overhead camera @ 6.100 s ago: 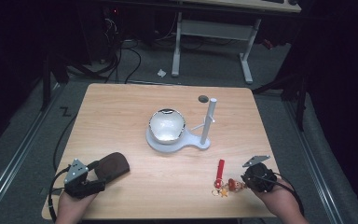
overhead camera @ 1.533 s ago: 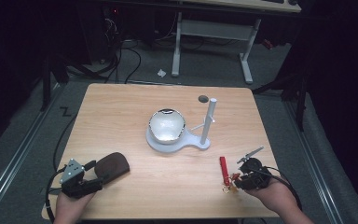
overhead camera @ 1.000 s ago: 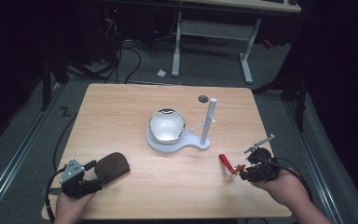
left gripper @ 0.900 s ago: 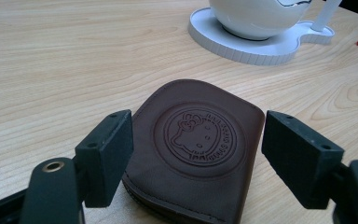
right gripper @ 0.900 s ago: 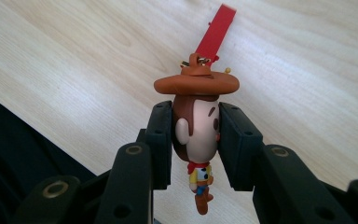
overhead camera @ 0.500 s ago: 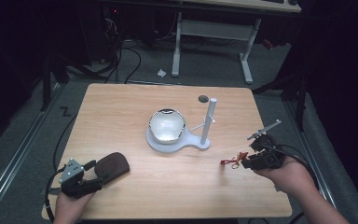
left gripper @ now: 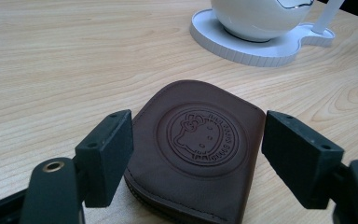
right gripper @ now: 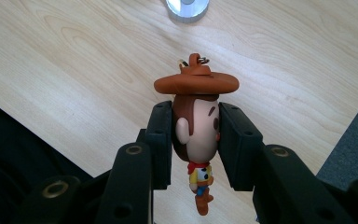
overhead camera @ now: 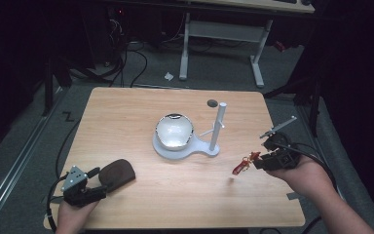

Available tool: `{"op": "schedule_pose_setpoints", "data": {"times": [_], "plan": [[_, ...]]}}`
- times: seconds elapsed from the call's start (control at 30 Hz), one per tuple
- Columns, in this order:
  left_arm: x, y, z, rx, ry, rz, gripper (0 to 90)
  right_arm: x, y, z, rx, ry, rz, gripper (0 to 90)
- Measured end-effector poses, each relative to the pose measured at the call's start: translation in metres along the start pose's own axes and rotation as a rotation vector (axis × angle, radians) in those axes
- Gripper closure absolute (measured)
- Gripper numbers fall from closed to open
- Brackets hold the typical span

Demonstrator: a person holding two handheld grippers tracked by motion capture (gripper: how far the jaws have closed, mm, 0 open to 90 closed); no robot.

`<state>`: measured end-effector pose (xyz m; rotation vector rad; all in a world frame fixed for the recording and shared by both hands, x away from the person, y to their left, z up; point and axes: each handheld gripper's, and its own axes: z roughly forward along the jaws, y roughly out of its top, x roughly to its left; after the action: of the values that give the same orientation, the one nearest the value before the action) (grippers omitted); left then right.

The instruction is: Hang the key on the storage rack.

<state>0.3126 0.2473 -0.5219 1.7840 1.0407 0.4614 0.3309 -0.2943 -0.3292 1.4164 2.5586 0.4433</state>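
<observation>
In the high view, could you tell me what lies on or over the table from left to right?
left gripper → brown pouch → white bowl → white post → cowboy figure keychain → right gripper

Cowboy figurine keychain: brown hat with a small metal ring at the crown, brown hair, pale face, red neckerchief, yellow shirt. Held off the table by its head, at the right side near the front edge. Brown leather pouch: rounded, embossed cartoon-cat emblem, lying flat at near left.
</observation>
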Motion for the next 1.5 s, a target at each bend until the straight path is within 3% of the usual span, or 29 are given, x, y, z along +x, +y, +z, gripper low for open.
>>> {"op": "schedule_pose_setpoints", "data": {"times": [1.5], "plan": [[0.005,-0.001,-0.002,-0.014,-0.005,-0.023,25.2,0.017,0.073,-0.019,-0.065,0.013,-0.065,67.4]]}}
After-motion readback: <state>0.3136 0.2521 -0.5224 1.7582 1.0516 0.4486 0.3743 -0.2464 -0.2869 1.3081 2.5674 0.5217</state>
